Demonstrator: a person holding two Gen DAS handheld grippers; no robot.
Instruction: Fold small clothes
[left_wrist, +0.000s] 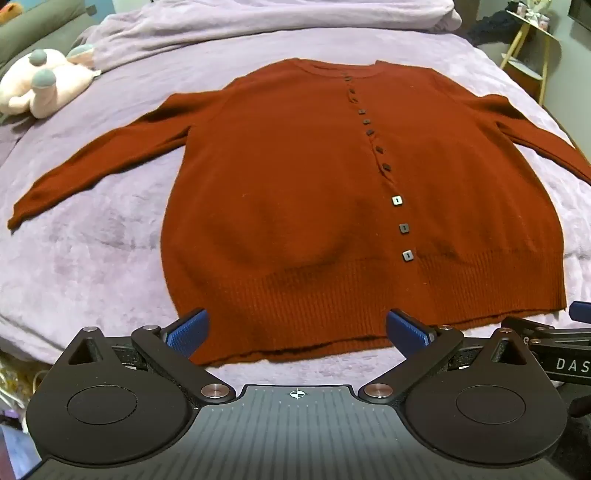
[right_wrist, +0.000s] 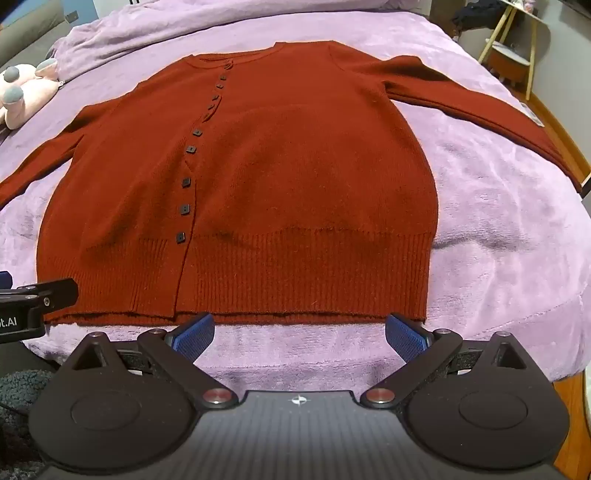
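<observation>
A rust-red buttoned cardigan (left_wrist: 295, 177) (right_wrist: 280, 177) lies flat on a purple blanket, front up, sleeves spread to both sides, ribbed hem nearest me. My left gripper (left_wrist: 297, 328) hangs open over the left part of the hem, its blue pads (left_wrist: 188, 330) wide apart with nothing between them. My right gripper (right_wrist: 299, 330) is open just short of the hem's right half, over bare blanket, pads (right_wrist: 404, 336) empty. Each gripper's black body shows at the edge of the other view: the right gripper (left_wrist: 554, 347) and the left gripper (right_wrist: 33, 299).
The purple blanket (left_wrist: 92, 258) (right_wrist: 498, 221) covers a bed. A pink plush toy (left_wrist: 40, 88) (right_wrist: 22, 92) lies at the far left. Bunched bedding (left_wrist: 258, 22) lies behind the cardigan. A yellow-legged stand (left_wrist: 532, 55) (right_wrist: 509, 48) is at the far right, past the bed's edge.
</observation>
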